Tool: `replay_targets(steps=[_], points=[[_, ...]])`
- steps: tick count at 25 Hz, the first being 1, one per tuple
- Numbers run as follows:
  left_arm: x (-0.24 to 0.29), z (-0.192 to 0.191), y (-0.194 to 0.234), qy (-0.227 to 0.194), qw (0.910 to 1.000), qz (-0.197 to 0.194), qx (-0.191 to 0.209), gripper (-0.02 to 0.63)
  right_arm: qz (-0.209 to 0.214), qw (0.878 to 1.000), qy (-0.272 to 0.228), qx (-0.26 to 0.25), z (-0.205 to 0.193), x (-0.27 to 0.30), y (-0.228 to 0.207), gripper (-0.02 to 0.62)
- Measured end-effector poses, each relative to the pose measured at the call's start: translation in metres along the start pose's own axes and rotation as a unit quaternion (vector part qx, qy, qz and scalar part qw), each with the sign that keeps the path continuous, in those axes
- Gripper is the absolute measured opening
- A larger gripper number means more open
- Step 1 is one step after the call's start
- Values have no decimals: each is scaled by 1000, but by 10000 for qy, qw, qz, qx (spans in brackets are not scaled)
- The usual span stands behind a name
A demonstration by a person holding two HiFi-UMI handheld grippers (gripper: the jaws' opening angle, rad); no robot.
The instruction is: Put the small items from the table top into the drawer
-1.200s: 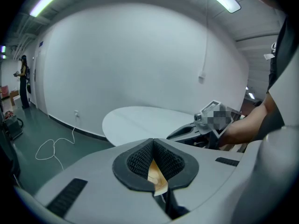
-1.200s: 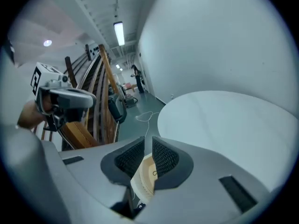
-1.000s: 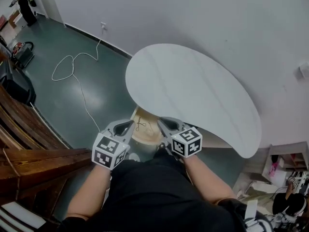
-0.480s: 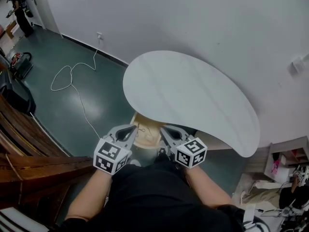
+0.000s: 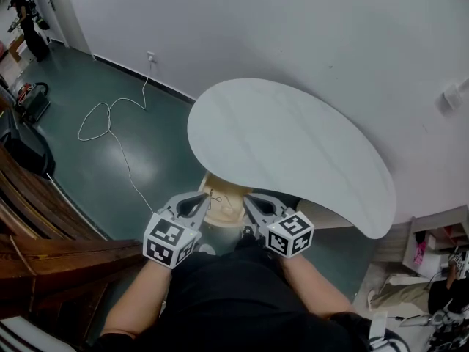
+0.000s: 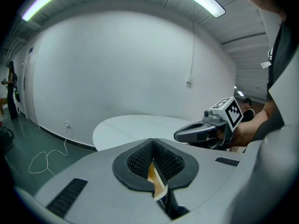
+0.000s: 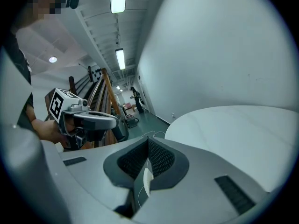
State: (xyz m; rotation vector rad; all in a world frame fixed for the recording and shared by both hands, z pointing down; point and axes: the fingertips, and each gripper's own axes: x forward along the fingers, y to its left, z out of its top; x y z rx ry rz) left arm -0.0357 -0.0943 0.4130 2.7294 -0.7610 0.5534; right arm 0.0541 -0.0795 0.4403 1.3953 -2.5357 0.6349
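Note:
The white curved table top (image 5: 286, 145) lies bare, with no small items on it. Under its near edge the wooden drawer (image 5: 223, 202) stands open, and a small dark item (image 5: 212, 194) lies inside. My left gripper (image 5: 204, 196) and right gripper (image 5: 246, 199) hover side by side over the drawer's near end. Both are shut with nothing held. In the left gripper view the pads (image 6: 142, 157) meet, and a sliver of wood colour shows below them. The right gripper (image 6: 180, 135) shows beside it. In the right gripper view the jaws are closed, with the left gripper (image 7: 112, 121) at the left.
A white cable (image 5: 110, 116) loops over the green floor at the left. Dark wooden steps (image 5: 44, 204) and a black bag (image 5: 22, 134) stand further left. A shelf with clutter (image 5: 432, 248) sits at the right. A person (image 5: 29, 13) stands far off.
The head view has shifted, so the table sits lower in it. Both grippers have drawn slightly back toward my body, and less of the drawer's inside shows.

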Motion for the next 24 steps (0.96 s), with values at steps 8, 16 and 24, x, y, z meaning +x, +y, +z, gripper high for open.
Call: replay_targets(steps=[8, 16, 24], points=[[-1, -4, 2, 3, 10000, 51, -45, 15, -7, 10000, 12, -47, -1, 0, 1, 8], [-1, -2, 1, 10, 10000, 26, -44, 15, -42, 10000, 39, -68, -2, -2, 1, 8], [1, -5, -2, 32, 10000, 17, -58, 15, -70, 9999, 66, -69, -6, -4, -1, 8]])
